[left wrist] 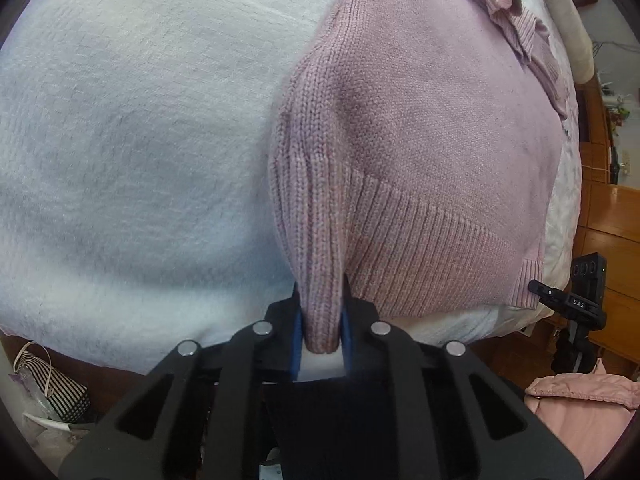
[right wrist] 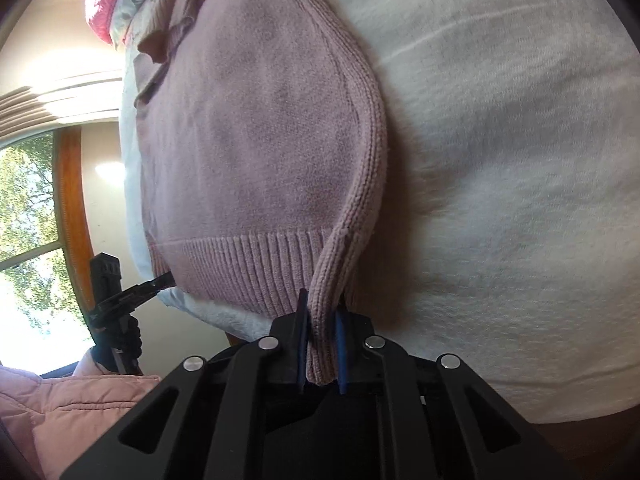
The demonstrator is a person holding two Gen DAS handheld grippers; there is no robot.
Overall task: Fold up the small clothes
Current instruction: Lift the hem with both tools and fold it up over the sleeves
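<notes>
pink knit sweater [left wrist: 420, 120] | ribbed hem | left claw [left wrist: 322, 320], right claw [right wrist: 322, 344] each pinching a hem corner

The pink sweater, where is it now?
The pink sweater lies on the white blanket, its ribbed hem corners pinched by the left gripper and right gripper.

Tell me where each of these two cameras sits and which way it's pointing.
Left wrist: on the left gripper, looking along its jaws, which pinch the pink sweater at the hem, over the white blanket; the other gripper shows at right.
Right wrist: on the right gripper, its jaws pinching the other hem corner; a window at left.
Shared: sweater, blanket, and a pink jacket low down.
</notes>
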